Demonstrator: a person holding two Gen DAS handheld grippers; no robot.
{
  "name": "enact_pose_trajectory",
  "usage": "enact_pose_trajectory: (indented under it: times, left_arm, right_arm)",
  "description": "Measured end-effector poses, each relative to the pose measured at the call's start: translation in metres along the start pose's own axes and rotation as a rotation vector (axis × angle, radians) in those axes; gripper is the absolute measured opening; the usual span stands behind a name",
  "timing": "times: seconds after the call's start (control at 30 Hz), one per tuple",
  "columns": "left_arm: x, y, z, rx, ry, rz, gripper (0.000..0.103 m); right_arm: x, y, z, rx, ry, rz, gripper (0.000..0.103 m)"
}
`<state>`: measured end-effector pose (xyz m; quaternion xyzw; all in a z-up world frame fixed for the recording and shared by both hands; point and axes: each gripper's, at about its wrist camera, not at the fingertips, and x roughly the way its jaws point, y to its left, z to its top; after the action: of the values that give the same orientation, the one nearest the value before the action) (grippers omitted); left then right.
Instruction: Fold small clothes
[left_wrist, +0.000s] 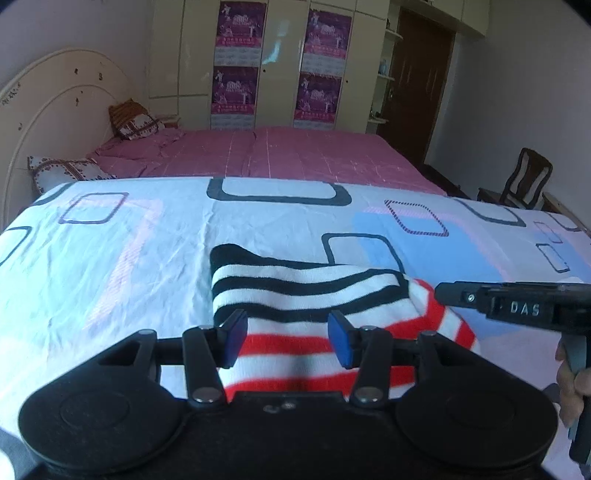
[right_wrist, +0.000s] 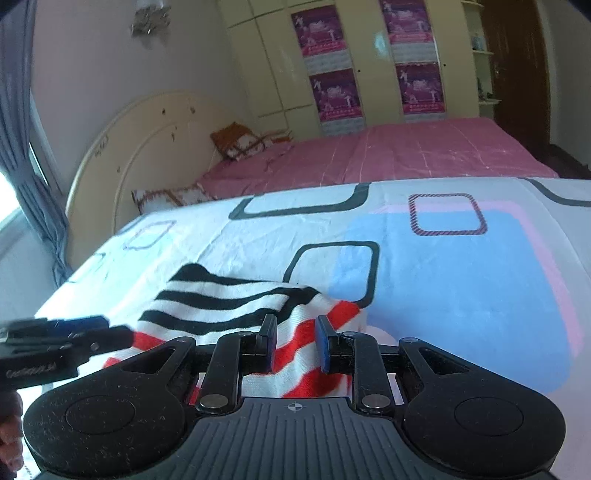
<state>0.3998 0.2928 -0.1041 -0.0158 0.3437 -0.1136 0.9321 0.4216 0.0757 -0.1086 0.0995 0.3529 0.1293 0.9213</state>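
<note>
A striped garment (left_wrist: 310, 314), black-and-white over red-and-white, lay folded on the patterned sheet (left_wrist: 129, 240) covering the table. The left gripper (left_wrist: 287, 338) hovered with fingers wide apart, gripping nothing; the right gripper (right_wrist: 295, 341) likewise hung parted over the garment's red-striped edge.

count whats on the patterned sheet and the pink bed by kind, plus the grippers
striped garments: 1, on the patterned sheet
pillows on the pink bed: 2, one by the headboard, one nearer
grippers: 2, left gripper, right gripper, both open
total: 5
</note>
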Motion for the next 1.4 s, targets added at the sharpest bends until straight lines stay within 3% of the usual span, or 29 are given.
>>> enact_pose_trajectory:
  times: [0.27,0.47,0.57,0.7,0.9,1.0,1.1,1.17,1.27,1.4]
  left_arm:
    - [0.05,0.002,-0.01,0.045,0.077,0.029,0.046]
    - [0.057,0.014,-0.011,-0.027,0.095,0.0,0.047]
    - [0.045,0.01,-0.009,-0.026,0.081,0.027,0.045]
    - [0.011,0.003,-0.014,-0.002,0.019,0.019,0.045]
    - [-0.03,-0.011,-0.041,0.055,-0.005,0.016,0.045]
    - [-0.038,-0.015,-0.057,0.055,0.002,0.033,0.045]
    - [-0.035,-0.021,-0.063,0.085,0.0,0.058,0.045]
    - [-0.031,-0.022,-0.064,0.099,-0.002,0.071,0.046]
    - [-0.029,-0.022,-0.064,0.107,0.0,0.077,0.046]
    - [-0.044,-0.02,-0.062,0.086,0.004,0.08,0.046]
  right_arm:
    - [0.051,0.003,-0.008,-0.113,0.056,-0.116,0.024]
    - [0.068,-0.014,-0.014,-0.08,0.074,-0.147,0.024]
    - [0.059,-0.016,-0.007,-0.056,0.082,-0.138,0.024]
    - [0.022,-0.003,-0.006,-0.069,0.027,-0.096,0.024]
    - [-0.025,0.021,-0.033,-0.143,0.008,-0.046,0.024]
    - [-0.032,0.03,-0.054,-0.158,0.035,-0.042,0.024]
    - [-0.025,0.034,-0.073,-0.217,0.072,-0.107,0.024]
    - [-0.016,0.026,-0.077,-0.202,0.08,-0.136,0.024]
    - [-0.012,0.01,-0.075,-0.099,0.082,-0.112,0.024]
    - [-0.024,0.012,-0.075,-0.086,0.081,-0.115,0.024]
